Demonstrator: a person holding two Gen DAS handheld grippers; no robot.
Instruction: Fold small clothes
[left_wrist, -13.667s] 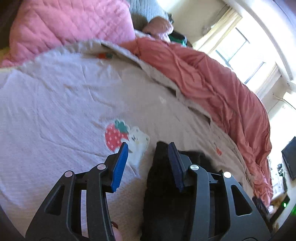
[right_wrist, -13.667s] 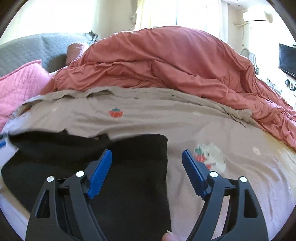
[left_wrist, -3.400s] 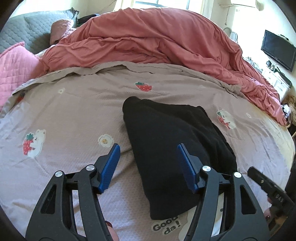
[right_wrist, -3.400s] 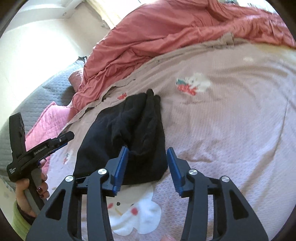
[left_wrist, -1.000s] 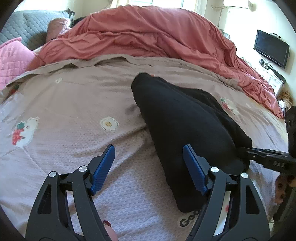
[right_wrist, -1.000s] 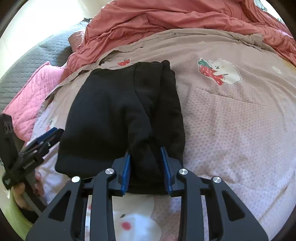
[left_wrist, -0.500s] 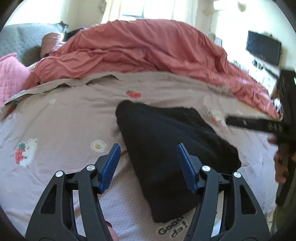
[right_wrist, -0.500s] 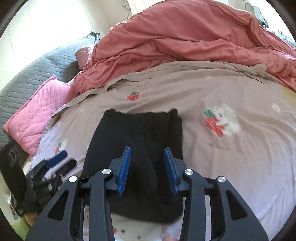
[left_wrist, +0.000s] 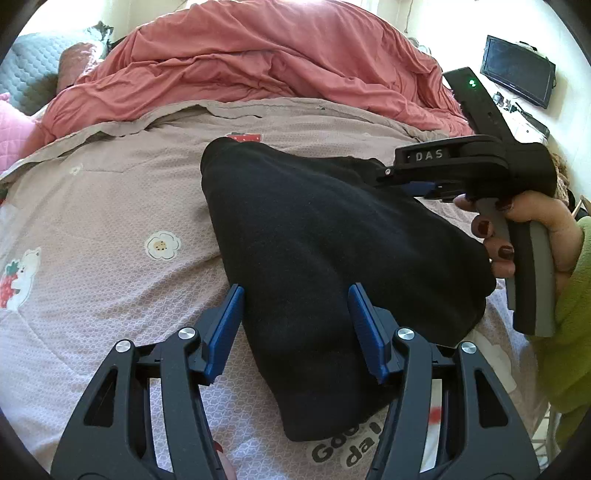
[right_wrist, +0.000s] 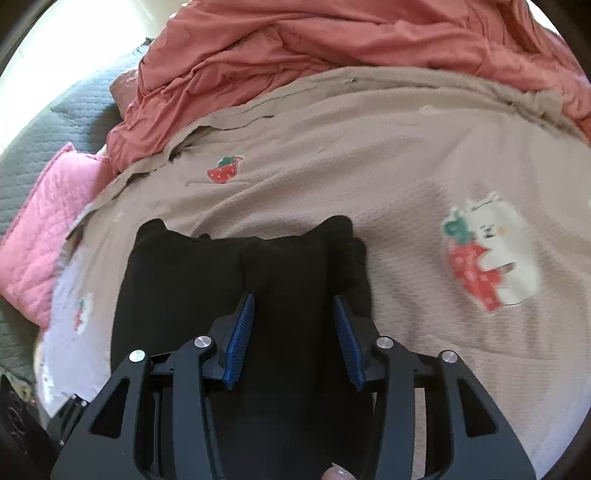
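Plainly "DAS" on right hand-held gripper (left_wrist: 413, 182), "Goo… da" on bedsheet (left_wrist: 92, 229)

Home bedroom, rumpled coral duvet (left_wrist: 258, 55), strawberry-print bedsheet (left_wrist: 92, 221), pink quilted pillow (right_wrist: 40, 229), wall television (left_wrist: 517, 75)

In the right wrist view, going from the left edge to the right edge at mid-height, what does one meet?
Pink pillow → black garment → strawberry-bear print on the bedspread.
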